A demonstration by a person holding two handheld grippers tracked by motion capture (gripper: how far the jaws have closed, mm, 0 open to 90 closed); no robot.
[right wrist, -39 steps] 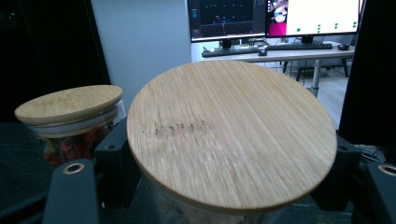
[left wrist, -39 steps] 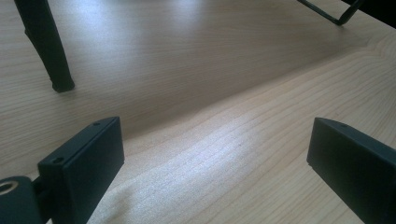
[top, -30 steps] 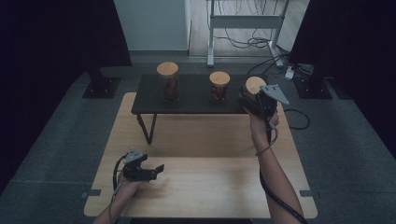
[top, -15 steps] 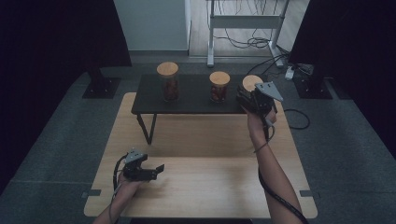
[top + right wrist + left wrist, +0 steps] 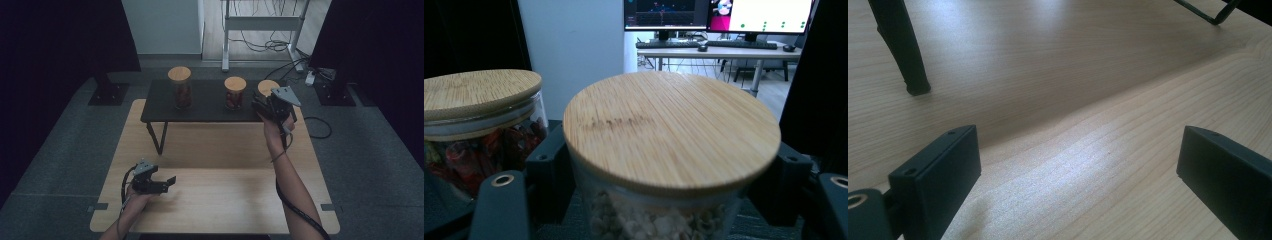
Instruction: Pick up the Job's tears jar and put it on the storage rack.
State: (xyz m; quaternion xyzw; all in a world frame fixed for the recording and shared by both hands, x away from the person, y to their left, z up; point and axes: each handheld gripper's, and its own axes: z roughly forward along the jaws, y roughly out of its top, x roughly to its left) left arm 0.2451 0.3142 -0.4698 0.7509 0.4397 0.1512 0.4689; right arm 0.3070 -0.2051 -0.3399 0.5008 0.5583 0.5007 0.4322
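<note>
Upright jar (image 5: 664,220), lid (image 5: 671,127) topmost.

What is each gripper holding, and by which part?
Right gripper clamps the pale-filled jar by its glass sides, below the lid. Left gripper holds nothing.

Left tongs (image 5: 1078,175) spread wide over bare wooden tabletop (image 5: 1088,115); black table leg (image 5: 900,47) beyond.

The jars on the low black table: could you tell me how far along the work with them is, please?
Done: the right claw is shut on the rightmost jar, which is on the black table. Not yet done: lifting it; the other two jars stand untouched. The left claw waits open over the wooden tabletop.
</note>
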